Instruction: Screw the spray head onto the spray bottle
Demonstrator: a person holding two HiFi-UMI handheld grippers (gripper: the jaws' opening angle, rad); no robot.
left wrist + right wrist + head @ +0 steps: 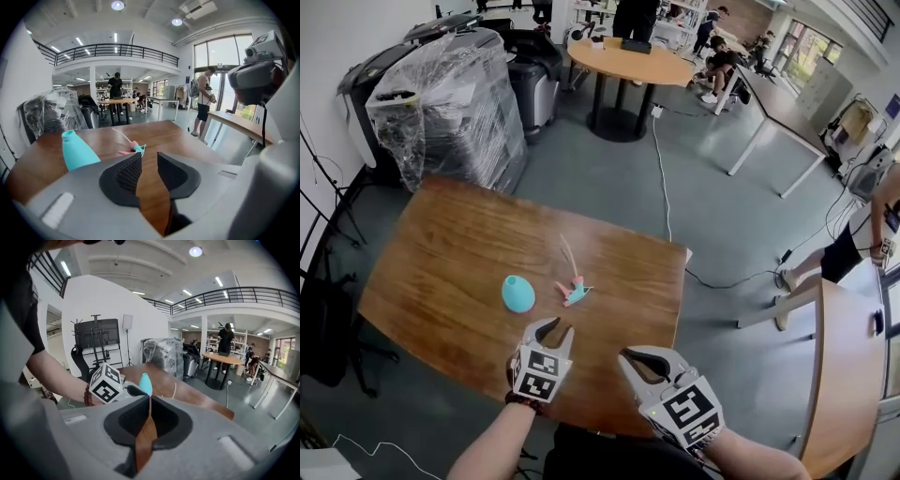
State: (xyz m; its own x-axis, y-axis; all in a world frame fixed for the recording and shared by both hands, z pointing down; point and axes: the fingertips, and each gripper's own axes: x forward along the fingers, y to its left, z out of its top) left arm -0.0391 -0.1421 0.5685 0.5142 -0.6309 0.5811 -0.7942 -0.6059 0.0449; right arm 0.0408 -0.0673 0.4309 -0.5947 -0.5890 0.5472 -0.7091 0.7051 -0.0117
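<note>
Bottle (517, 293): one, teal, left of centre on the desk (441, 244), apparently upright, untouched.
Spray head (574, 292): one, pink and teal, lying just right of the bottle with its tube pointing to the upper frame.
Left gripper (556, 328): one, lower centre, jaws slightly apart, empty.
Right gripper (623, 353): one, lower right, jaws together, empty.
Handling, as judged: open wider, clamp the bottle low, take the head by its collar, and feed the tube in straight before turning.
</note>
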